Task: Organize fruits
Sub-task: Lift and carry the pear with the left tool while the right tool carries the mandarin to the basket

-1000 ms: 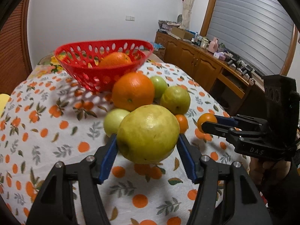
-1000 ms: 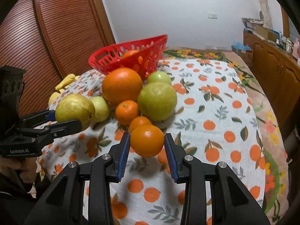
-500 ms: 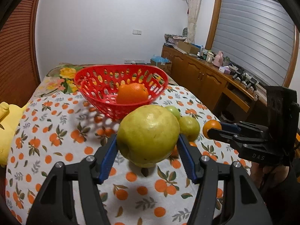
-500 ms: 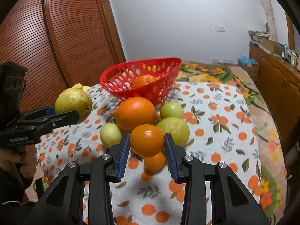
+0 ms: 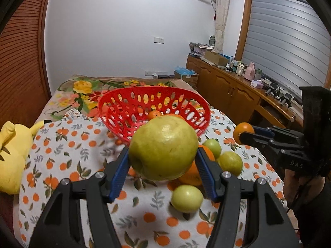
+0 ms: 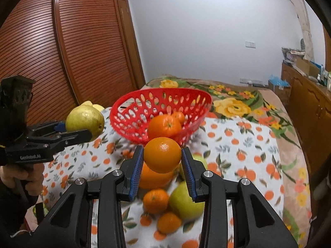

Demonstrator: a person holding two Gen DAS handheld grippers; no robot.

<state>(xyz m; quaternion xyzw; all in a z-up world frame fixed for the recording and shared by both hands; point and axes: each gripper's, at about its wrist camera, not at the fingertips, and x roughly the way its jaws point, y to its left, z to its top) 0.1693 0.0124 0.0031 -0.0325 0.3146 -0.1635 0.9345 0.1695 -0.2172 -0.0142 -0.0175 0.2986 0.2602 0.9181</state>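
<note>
A big yellow-green pear [image 5: 163,147], smooth and lightly speckled, sits clamped in the left hand-held gripper [image 5: 163,161], held in the air just short of the red basket [image 5: 132,107]. The right hand-held gripper [image 6: 162,165] grips an orange [image 6: 162,155]. Both have risen since a second ago, nearer the basket, above the fruit left on the counter [image 5: 62,144].

a yellow-green pomelo [image 5: 163,147] and a bright orange [image 6: 162,155] against a red basket [image 5: 153,111] pierced with oval holes. the white tablecloth [image 5: 82,150] is printed with small oranges and grey-green leaves, over a cloth of yellow flowers [image 6: 233,105]. pale green fruits [image 5: 187,198] lie below; a yellow plush toy [image 5: 12,153] sits at the edge. both black grippers carry blue pads [image 6: 136,171].
</note>
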